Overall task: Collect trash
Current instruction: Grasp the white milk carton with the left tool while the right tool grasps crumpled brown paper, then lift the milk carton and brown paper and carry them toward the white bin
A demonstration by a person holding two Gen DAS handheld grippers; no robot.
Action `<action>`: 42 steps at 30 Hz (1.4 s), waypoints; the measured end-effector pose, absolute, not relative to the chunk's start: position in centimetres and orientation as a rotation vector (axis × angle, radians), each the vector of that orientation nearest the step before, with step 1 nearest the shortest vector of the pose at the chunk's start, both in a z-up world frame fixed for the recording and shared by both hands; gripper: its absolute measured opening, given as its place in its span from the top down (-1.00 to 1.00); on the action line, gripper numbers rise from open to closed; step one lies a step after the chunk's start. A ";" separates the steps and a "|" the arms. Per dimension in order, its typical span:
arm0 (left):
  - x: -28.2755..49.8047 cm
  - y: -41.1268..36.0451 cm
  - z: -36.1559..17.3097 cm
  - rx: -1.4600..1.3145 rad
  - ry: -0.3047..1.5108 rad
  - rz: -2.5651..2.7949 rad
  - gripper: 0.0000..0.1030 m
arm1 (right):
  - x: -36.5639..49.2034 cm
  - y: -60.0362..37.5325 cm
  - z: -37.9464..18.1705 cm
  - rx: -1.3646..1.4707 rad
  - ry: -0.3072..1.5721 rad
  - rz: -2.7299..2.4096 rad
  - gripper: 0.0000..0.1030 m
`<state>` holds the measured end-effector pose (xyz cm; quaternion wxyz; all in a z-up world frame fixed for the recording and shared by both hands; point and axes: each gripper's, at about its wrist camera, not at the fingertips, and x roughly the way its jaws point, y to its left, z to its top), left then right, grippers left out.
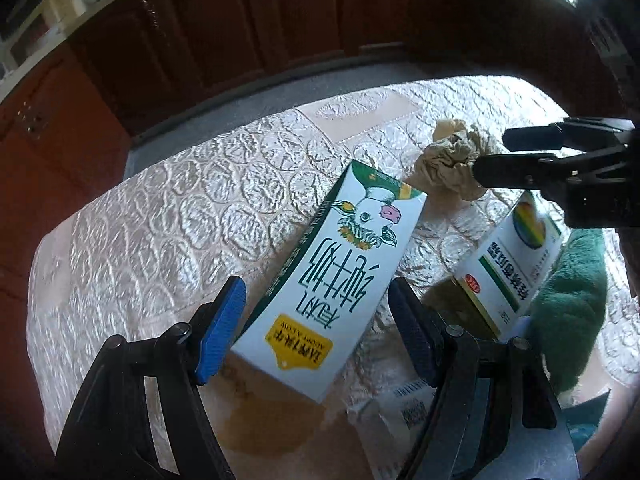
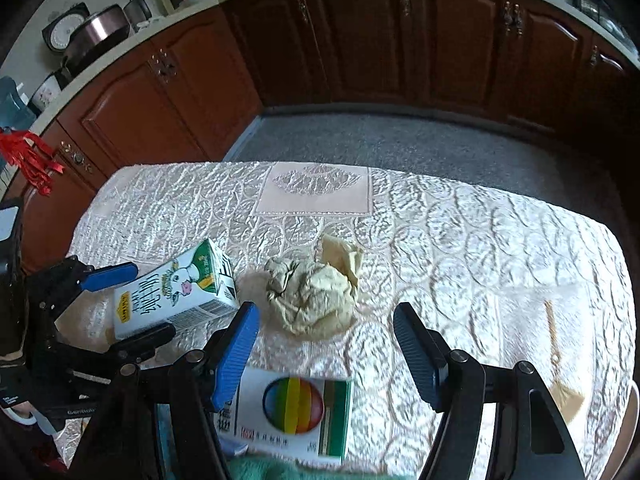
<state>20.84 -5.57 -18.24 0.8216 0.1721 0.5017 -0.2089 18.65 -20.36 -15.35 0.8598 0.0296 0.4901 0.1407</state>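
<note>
A white and green milk carton (image 1: 332, 276) with a cow picture lies on the table; it also shows in the right wrist view (image 2: 176, 292). My left gripper (image 1: 316, 328) is open with its jaws either side of the carton's near end, seen from the right wrist view too (image 2: 132, 300). A crumpled beige paper ball (image 2: 312, 296) lies mid-table, also in the left wrist view (image 1: 448, 160). My right gripper (image 2: 326, 354) is open just short of the ball and shows in the left wrist view (image 1: 492, 154). A white and green medicine box (image 2: 292, 412) lies under it.
The table has a shiny embossed cloth (image 2: 480, 248). A green towel (image 1: 572, 312) lies beside the medicine box (image 1: 516, 264). A brown wet stain (image 1: 272, 424) spreads under the carton's near end. Wooden cabinets (image 2: 360, 40) and grey floor (image 2: 400, 140) lie beyond the table.
</note>
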 end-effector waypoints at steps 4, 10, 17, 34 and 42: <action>21.8 -5.6 -18.8 0.326 1.090 -0.454 -0.37 | 19.7 -19.7 -16.4 0.084 1.051 0.331 -0.30; 21.2 -4.5 -17.6 0.265 1.055 -0.463 -0.11 | 19.5 -19.3 -16.9 0.117 1.028 0.364 0.33; 19.4 -3.3 -13.8 0.187 0.994 -0.467 -0.04 | 16.1 -20.6 -13.5 0.140 0.928 0.391 0.36; 10.5 -10.0 -5.5 0.171 0.837 -0.598 -0.01 | 3.8 -27.4 -8.3 0.168 0.792 0.336 0.36; 6.6 -17.3 -3.5 0.201 0.804 -0.731 0.00 | -1.5 -35.1 -7.5 0.224 0.750 0.196 0.36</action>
